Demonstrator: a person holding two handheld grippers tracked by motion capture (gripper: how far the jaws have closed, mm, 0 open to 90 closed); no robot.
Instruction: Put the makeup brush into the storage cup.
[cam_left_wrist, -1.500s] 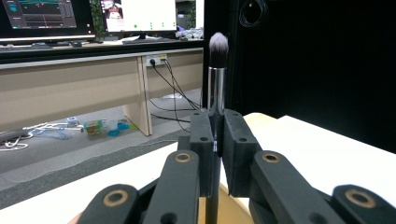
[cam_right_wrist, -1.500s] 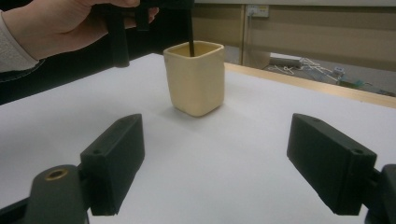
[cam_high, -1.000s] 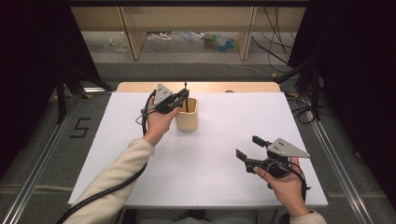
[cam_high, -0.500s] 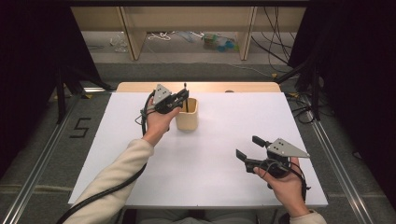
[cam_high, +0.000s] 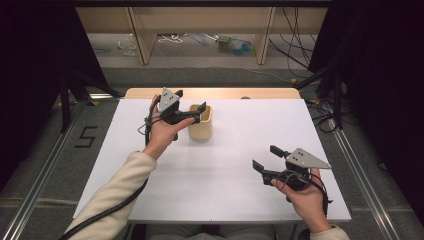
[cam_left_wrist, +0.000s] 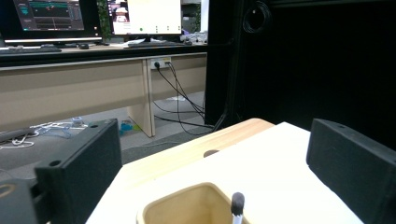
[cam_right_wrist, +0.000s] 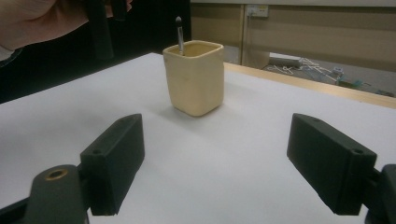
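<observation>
1. The left gripper (cam_high: 199, 113) hovers right over the beige square cup (cam_high: 200, 122), which stands on the white table (cam_high: 225, 170) toward its far edge. Its jaws have just been opening and now stand wide apart with nothing between them.
2. A pen (cam_right_wrist: 179, 31) with a dark tip stands inside the cup, leaning against the rim; in the left gripper view its tip (cam_left_wrist: 237, 202) pokes up just below and between the spread jaws. It is probably a stylus or a marker, but the tip is too small to tell.
3. The step in hand looks like letting go of the pen after dropping it into the cup.
4. To finish it well, lift the left gripper straight up, keeping the jaws wide so neither pad clips the pen tip or the cup's rim.
5. Avoid any sideways drift: the cup looks light and could tip or slide.
6. The right gripper (cam_high: 267, 158) rests low near the table's near right part, well apart from the cup, jaws spread and empty. It is best kept still there.
</observation>
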